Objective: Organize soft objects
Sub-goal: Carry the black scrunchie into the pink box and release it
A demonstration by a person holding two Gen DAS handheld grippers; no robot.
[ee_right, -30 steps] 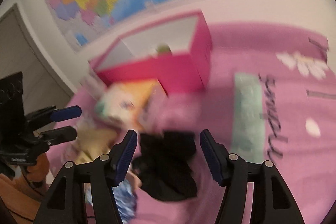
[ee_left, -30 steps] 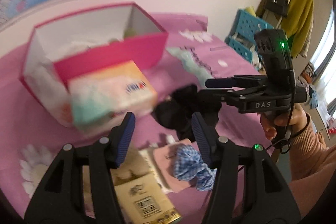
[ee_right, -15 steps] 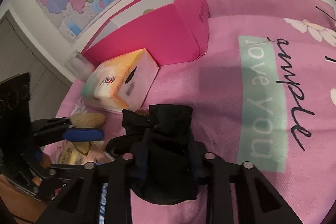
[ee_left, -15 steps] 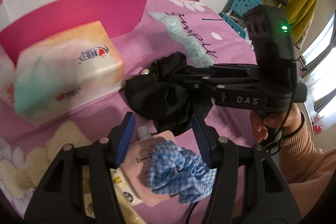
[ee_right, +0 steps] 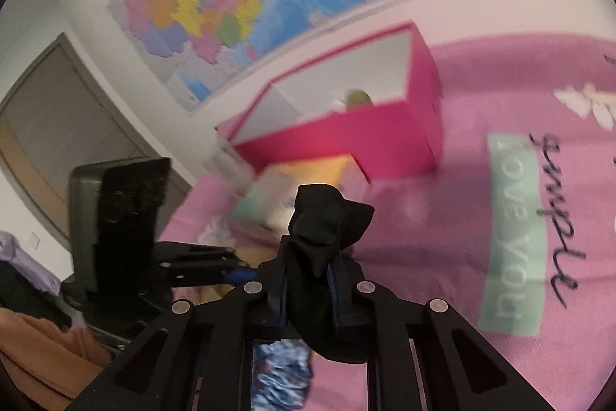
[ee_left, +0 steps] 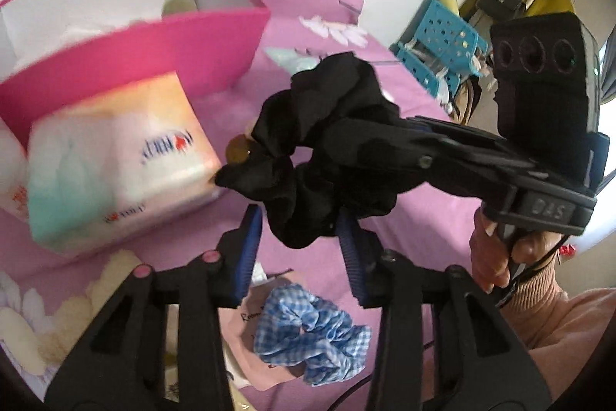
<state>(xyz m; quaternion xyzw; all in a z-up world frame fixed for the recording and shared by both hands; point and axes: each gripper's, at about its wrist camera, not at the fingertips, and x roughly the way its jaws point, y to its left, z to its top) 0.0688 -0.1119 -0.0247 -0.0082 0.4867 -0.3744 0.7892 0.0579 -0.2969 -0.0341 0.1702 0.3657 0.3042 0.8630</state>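
Sitting open on the pink bedspread (ee_left: 404,203), the pink box (ee_left: 134,64) is a likely home for the black scrunchie (ee_left: 327,149), which a second ago lay on the cover and now hangs above it. Right gripper (ee_right: 308,280) has clamped shut on it. Left gripper (ee_left: 300,249) has just been narrowing, its jaws empty, above the blue scrunchie (ee_left: 312,338), probably its next pick.

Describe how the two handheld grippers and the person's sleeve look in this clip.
Both are black plastic. The left gripper has ribbed blue pads on its fingers and round rivets at the joints. The right gripper carries a boxy black camera block with three round lenses, raised lettering on the body, and a thin black cable. The sleeve is peach ribbed knit.
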